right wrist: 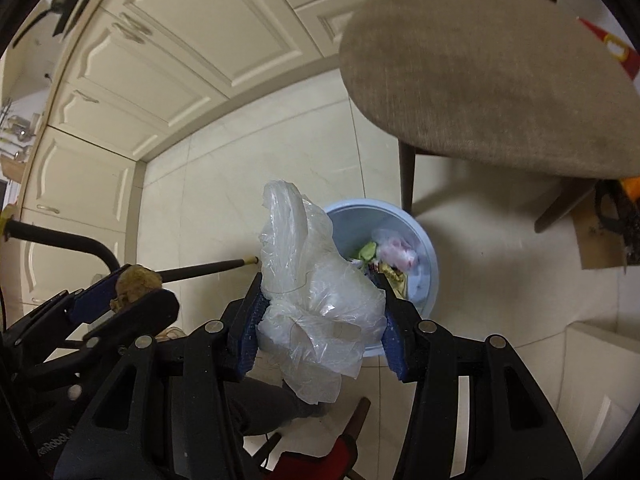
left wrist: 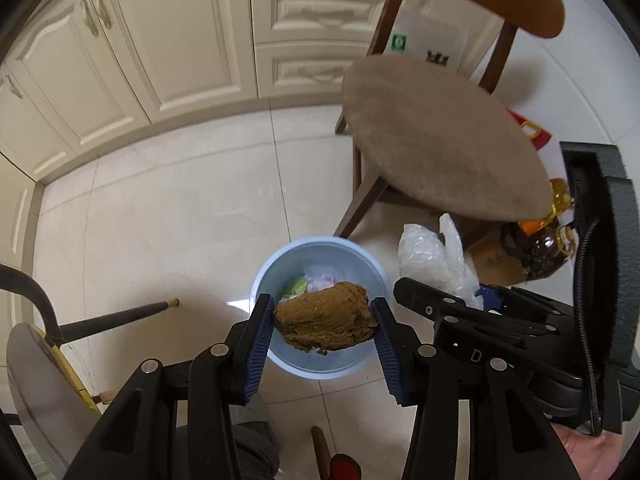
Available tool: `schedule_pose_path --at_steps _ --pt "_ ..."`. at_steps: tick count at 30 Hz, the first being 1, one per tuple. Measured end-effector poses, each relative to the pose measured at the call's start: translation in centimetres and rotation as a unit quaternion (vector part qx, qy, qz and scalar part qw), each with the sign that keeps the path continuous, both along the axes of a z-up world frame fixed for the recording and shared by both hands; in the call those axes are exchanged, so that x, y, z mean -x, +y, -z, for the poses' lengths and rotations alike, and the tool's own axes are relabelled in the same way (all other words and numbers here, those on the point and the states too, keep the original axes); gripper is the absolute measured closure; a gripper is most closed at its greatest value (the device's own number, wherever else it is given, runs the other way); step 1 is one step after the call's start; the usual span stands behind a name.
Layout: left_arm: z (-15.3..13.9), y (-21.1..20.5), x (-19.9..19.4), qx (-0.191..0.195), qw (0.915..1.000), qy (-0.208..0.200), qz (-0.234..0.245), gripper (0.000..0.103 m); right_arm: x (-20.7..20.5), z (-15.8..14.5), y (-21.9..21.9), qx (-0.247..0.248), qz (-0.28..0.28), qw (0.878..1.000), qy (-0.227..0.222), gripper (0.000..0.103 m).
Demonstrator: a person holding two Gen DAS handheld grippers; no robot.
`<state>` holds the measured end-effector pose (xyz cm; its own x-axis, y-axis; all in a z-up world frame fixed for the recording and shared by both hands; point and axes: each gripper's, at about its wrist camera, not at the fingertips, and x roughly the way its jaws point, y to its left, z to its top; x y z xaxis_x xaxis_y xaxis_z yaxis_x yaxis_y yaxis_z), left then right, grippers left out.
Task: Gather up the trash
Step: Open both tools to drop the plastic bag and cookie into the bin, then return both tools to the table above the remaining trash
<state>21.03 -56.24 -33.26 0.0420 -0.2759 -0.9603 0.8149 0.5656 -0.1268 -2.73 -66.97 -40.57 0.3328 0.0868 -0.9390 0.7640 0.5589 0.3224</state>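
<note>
The left tongs (left wrist: pixel 325 322) are closed about halfway on a brown crumpled lump (left wrist: pixel 326 318), coarse and fibrous like wadded paper or a rough sponge, pinched between ribbed blue pads. The lump hangs directly over the round pale blue plastic bin (left wrist: pixel 320 364) standing on the glossy cream floor tiles (left wrist: pixel 160 220).

The right tongs (right wrist: pixel 320 316) squeeze a crinkled, translucent plastic bag (right wrist: pixel 316 300), thin film bunched into folds, with a loose flap rising above the pads and another drooping below. It is held just beside the bin's near rim, overlapping it from this angle. Inside the bin lie a pinkish bag (right wrist: pixel 396 254), a green scrap (right wrist: pixel 368 251) and a yellowish wrapper (right wrist: pixel 394 278).

A chair (left wrist: pixel 440 140) with a round, nubbly beige fabric seat and dark wooden legs stands just behind the bin. Under it sits a dark amber bottle (left wrist: pixel 540 252) with an orange cap on a flat piece of cardboard (left wrist: pixel 496 260). Cream panelled cabinets (left wrist: pixel 160 40) with moulded fronts and ornate handles line the wall. A white paper bag (left wrist: pixel 432 36) behind the chair bears a green square logo, its lettering too small to read.
</note>
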Motion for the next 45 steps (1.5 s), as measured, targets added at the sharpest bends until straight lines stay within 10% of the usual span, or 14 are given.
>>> schedule_pose_path --at_steps 5,13,26,38,45 --pt "2.2 -3.2 -0.9 -0.029 0.9996 0.006 0.002 0.051 -0.2 1.6 -0.6 -0.012 0.010 1.000 0.012 0.051" --pt "2.7 -3.6 -0.2 -0.042 0.9989 -0.017 0.000 0.040 0.9 2.2 -1.4 -0.016 0.047 0.998 0.029 0.000" --pt "-4.1 0.8 4.0 -0.021 0.9966 -0.076 -0.021 0.037 1.5 -0.4 -0.9 -0.023 0.070 0.997 0.005 0.000" --pt "-17.3 15.3 8.3 0.104 0.9815 -0.117 -0.110 0.036 -3.1 -14.6 5.3 0.046 0.009 0.992 -0.116 0.000" --pt "-23.6 28.7 10.0 0.150 0.9438 -0.179 -0.234 0.030 -8.7 -24.0 14.1 0.109 -0.086 0.972 -0.189 0.000"
